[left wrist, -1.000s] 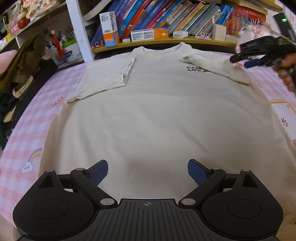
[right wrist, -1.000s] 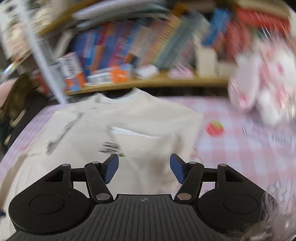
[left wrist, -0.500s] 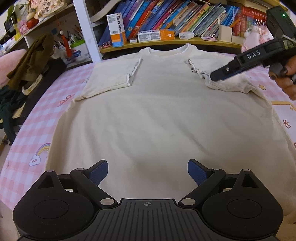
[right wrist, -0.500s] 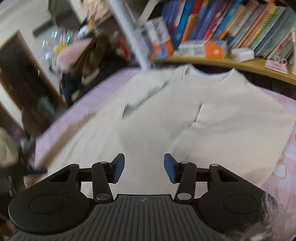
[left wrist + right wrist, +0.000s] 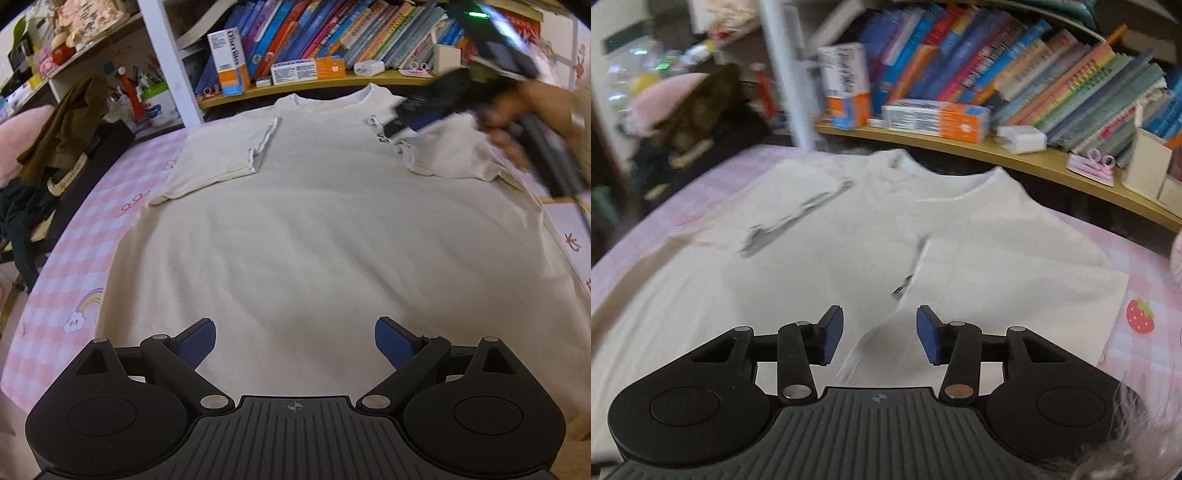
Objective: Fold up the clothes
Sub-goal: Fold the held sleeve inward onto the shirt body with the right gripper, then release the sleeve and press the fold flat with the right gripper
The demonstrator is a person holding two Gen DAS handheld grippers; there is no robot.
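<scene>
The T-shirt lies flat on the bed, collar toward the bookshelf. Since a second ago, the right claw has narrowed over the folded-in sleeve hem, gripping nothing. The left claw stays released. Both sleeves are folded in.

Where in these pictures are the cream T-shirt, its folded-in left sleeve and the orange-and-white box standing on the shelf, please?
cream T-shirt [image 5: 314,229]: left wrist view, middle of its body.
folded-in left sleeve [image 5: 218,155]: left wrist view, flat middle of the sleeve.
orange-and-white box [image 5: 231,62]: left wrist view, its front face.
</scene>
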